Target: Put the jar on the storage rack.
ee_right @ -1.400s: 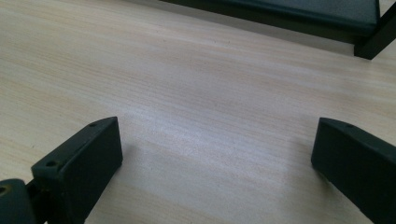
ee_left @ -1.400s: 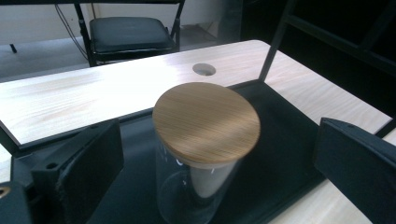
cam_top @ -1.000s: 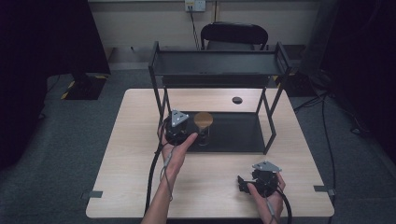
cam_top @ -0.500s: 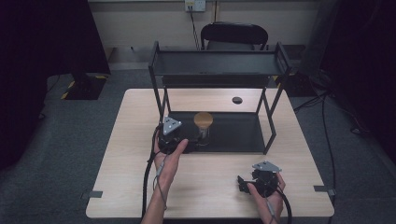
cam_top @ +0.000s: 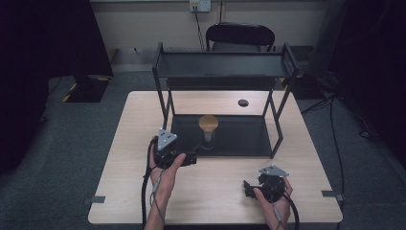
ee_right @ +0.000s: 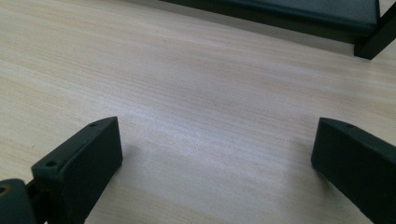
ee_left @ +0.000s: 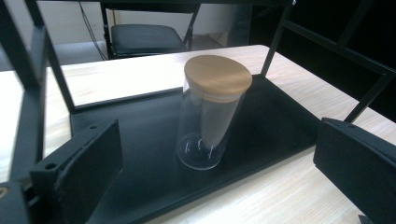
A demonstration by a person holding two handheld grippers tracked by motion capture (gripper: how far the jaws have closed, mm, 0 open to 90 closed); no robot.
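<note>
Jaws of left gripper (ee_left: pixel 212 186) spread wide, nothing between them; aimed at glass jar (ee_left: pixel 211 112) with wooden lid (ee_left: pixel 218 77), upright at centre frame on black lower shelf (ee_left: pixel 140 135) of rack (cam_top: pixel 225 72). Jar well clear of both jaws. Right gripper (ee_right: pixel 215 182) likewise wide open, empty, low over bare wooden table (ee_right: pixel 187 84) at lower right of high view. Probably an approach or a release; any grasp next calls for straddling the jar evenly before closing.
</note>
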